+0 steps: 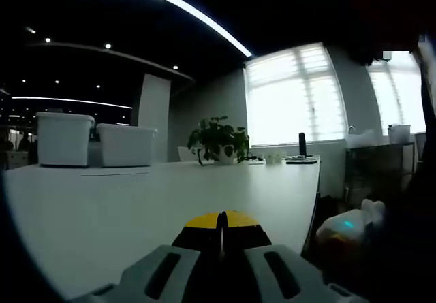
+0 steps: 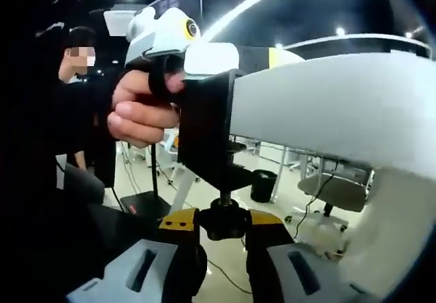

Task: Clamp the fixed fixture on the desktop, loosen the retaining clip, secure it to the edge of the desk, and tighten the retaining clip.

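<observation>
A black clamp fixture [image 2: 208,129] grips the edge of the white desk [image 2: 340,105], with its C-shaped body hanging below the desktop. Its round black screw knob [image 2: 222,227] sits under the body, and my right gripper [image 2: 222,219] is shut on that knob, yellow tips on either side. The left gripper [image 2: 163,34], white with a yellow ring, is held in a hand [image 2: 139,116] just above the clamp. In the left gripper view my left gripper [image 1: 221,220] lies low over the desktop [image 1: 136,208], yellow tips pressed together with nothing visible between them.
Two white bins [image 1: 65,138] stand at the desk's far left, with a potted plant [image 1: 218,139] and a black bottle [image 1: 302,144] at the far end by the windows. Under the desk are office chairs [image 2: 334,194], a black bin [image 2: 263,185] and a seated person [image 2: 75,99].
</observation>
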